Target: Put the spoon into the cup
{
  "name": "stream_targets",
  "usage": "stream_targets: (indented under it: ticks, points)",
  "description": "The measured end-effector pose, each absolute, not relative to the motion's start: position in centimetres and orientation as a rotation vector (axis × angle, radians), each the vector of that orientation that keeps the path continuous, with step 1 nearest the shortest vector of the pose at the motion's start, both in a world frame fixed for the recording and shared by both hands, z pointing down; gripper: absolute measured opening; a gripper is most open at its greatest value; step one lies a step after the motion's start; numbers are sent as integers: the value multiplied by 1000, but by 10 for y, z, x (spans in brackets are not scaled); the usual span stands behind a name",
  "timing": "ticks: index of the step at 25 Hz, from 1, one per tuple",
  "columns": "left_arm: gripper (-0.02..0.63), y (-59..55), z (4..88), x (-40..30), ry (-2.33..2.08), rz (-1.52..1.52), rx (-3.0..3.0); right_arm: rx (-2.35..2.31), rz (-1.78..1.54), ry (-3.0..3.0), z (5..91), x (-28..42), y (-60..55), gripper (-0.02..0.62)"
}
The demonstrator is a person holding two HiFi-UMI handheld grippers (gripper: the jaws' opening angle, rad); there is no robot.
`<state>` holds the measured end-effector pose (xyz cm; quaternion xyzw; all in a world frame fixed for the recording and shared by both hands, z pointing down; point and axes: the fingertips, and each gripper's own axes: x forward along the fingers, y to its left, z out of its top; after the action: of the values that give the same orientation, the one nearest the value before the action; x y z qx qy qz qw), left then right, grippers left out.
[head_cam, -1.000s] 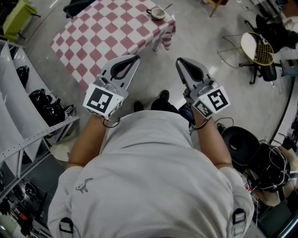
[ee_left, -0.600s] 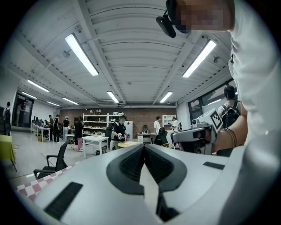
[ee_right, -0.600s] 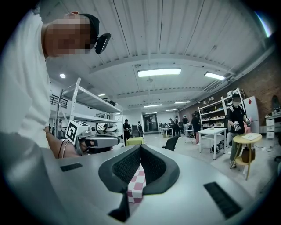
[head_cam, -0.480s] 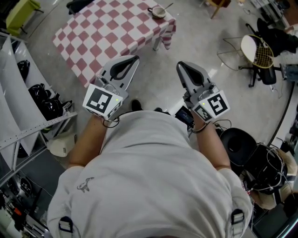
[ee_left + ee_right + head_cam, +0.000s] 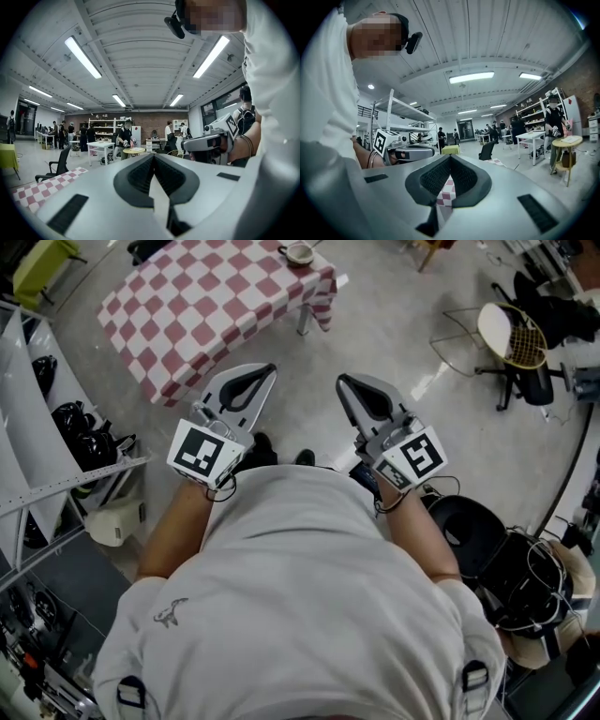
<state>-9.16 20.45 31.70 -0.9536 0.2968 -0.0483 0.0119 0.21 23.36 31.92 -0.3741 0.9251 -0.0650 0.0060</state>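
Note:
A small cup (image 5: 299, 253) stands on the far corner of the table with the red-and-white checked cloth (image 5: 202, 306), at the head view's top edge. I cannot make out the spoon there. Both grippers are held in the air in front of the person's chest, well short of the table. My left gripper (image 5: 269, 368) (image 5: 153, 155) is shut with nothing in it. My right gripper (image 5: 341, 381) (image 5: 450, 157) is shut and holds nothing either; a bit of the checked cloth shows below its jaws in the right gripper view.
A metal shelf rack (image 5: 56, 427) with dark items stands at the left. At the right are a chair with a racket (image 5: 511, 334) and a black bin (image 5: 473, 526). Grey floor lies between the person's feet (image 5: 258, 448) and the table. People and white tables (image 5: 101, 147) stand far off.
In the head view the table and cup have slid up and left, and the feet have shifted. Both grippers sit slightly lower and closer together, still shut.

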Motion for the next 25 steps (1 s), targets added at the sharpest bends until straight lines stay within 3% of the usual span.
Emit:
stream_targets:
  ticks: [25]
  points:
    - [14, 267, 324, -31, 982, -135, -2982, -1113, -193, 2925, 331, 58, 297, 32]
